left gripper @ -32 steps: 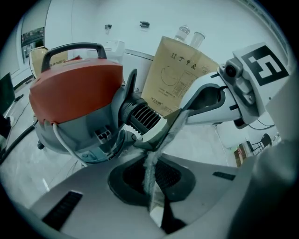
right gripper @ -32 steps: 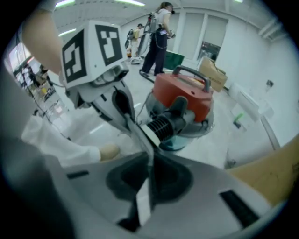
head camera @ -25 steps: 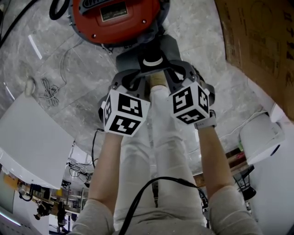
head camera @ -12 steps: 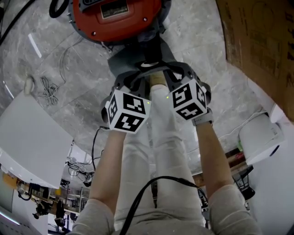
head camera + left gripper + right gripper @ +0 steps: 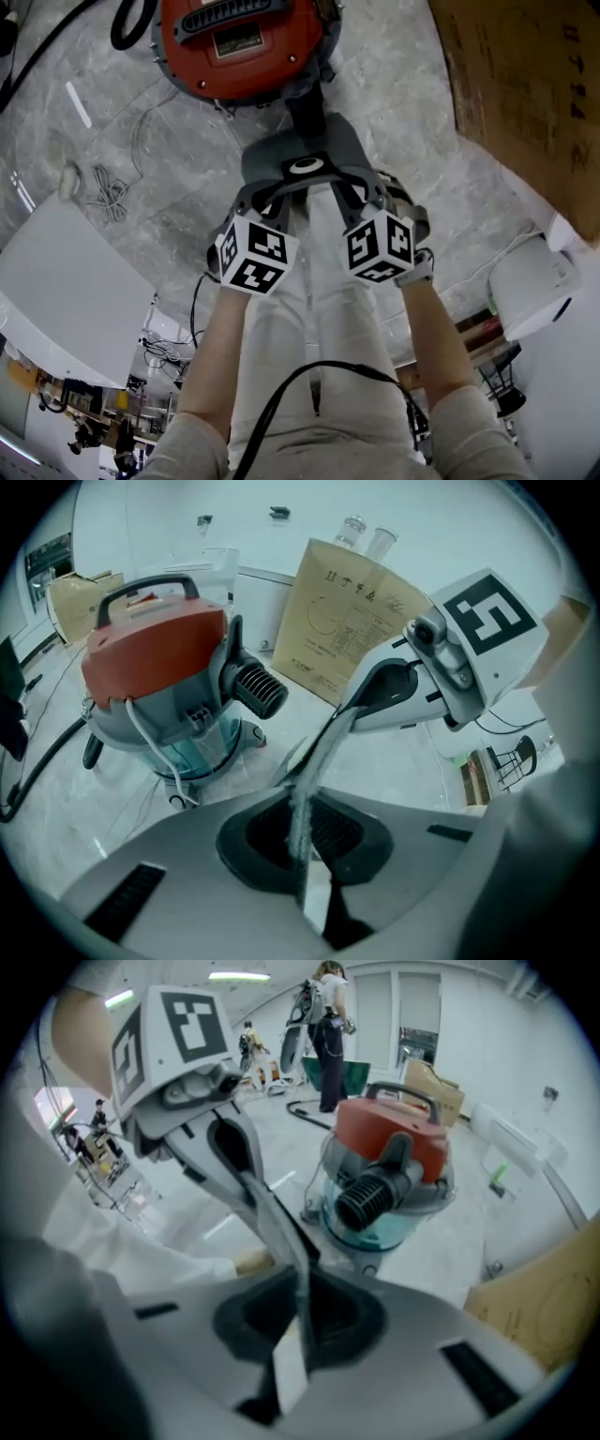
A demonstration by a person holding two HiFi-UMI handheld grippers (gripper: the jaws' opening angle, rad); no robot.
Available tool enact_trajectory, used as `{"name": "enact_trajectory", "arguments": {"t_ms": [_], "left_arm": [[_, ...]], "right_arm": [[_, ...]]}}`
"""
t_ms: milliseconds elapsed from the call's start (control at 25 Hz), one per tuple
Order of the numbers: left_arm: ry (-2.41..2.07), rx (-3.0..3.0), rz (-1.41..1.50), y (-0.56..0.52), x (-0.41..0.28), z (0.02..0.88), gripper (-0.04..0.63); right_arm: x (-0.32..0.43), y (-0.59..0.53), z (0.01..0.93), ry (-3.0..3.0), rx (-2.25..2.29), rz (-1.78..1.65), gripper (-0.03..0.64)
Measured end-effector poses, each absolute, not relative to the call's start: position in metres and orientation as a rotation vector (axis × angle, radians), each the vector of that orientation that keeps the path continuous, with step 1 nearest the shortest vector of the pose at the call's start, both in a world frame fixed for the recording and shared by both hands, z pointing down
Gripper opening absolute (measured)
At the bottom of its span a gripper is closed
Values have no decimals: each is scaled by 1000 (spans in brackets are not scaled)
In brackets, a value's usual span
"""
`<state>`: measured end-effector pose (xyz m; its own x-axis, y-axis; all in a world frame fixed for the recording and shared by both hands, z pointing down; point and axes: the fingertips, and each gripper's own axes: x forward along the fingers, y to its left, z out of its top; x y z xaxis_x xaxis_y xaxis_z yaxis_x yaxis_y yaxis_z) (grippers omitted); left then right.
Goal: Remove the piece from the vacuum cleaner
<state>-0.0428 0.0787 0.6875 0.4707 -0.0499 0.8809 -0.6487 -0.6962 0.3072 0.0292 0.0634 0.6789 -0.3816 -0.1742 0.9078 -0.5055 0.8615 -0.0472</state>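
Observation:
The red vacuum cleaner (image 5: 239, 42) stands on the marble floor at the top of the head view; it also shows as the vacuum cleaner (image 5: 159, 667) and the vacuum cleaner (image 5: 389, 1162). Its black ribbed port (image 5: 258, 688) points toward me. The grey piece (image 5: 305, 150), a wide nozzle head with a dark socket, hangs just short of that port. My left gripper (image 5: 284, 190) and right gripper (image 5: 330, 190) meet at the socket from either side, both shut on the grey piece (image 5: 187, 883). The jaws stand edge-on in the socket of the grey piece (image 5: 422, 1354).
A cardboard box (image 5: 525, 84) leans at the upper right. A white panel (image 5: 66, 291) lies at the left, a loose white cable (image 5: 105, 187) beside it. A black hose (image 5: 131, 23) loops by the vacuum. My legs stand below the grippers. People (image 5: 323, 1016) stand far off.
Both grippers have drawn the grey piece back from the vacuum; a gap with the black port now shows between them. The jaws stay shut.

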Motion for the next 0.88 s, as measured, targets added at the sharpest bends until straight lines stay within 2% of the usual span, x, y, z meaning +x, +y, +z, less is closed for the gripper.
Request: {"name": "enact_trajectory", "arguments": {"t_ms": [880], "left_arm": [[-354, 2304, 1051, 100, -27, 446, 34]], "right_arm": [[41, 93, 437, -2077, 640, 312, 28]]}}
